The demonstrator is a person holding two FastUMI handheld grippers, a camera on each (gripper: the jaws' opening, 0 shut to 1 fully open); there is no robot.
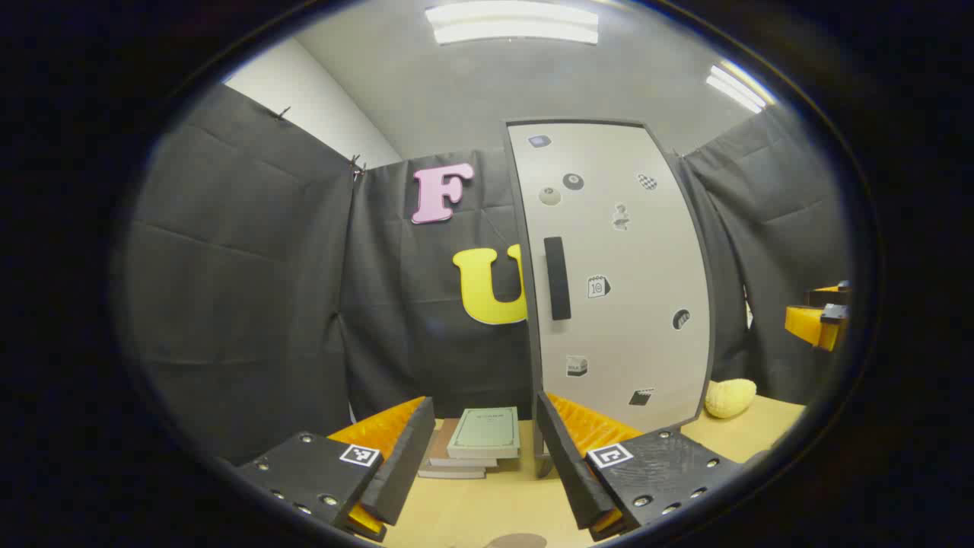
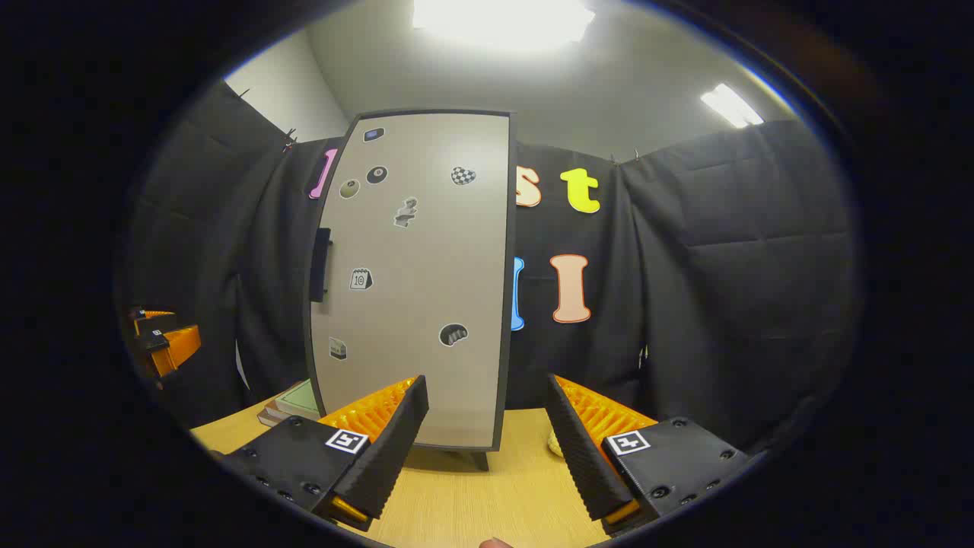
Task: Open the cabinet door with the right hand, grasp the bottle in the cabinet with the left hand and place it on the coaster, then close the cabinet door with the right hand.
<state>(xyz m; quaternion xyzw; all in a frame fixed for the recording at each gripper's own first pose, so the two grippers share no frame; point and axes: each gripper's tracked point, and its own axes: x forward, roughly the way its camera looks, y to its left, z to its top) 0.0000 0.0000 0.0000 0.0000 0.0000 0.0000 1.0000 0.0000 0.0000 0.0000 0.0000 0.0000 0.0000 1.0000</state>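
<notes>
Cabinet door [image 1: 620, 274] stands closed on the table [image 2: 472, 495], its handle [image 1: 557, 278] untouched, while left gripper [image 1: 483, 472] and right gripper [image 2: 487, 449] hover released.

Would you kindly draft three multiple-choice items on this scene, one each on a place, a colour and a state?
1. Where is the stack of books?
A. on top of the cabinet
B. on the wooden table, left of the cabinet
C. between the fingers

2. What colour is the bar handle on the grey cabinet door?
A. black
B. yellow
C. pink

3. How is the right hand-held gripper?
A. shut on the handle
B. shut on a book
C. open, holding nothing

Answers: 1 B, the books lie on the table beside the door's left edge; 2 A, the bar is black; 3 C, its fingers stand apart over bare table.
</notes>
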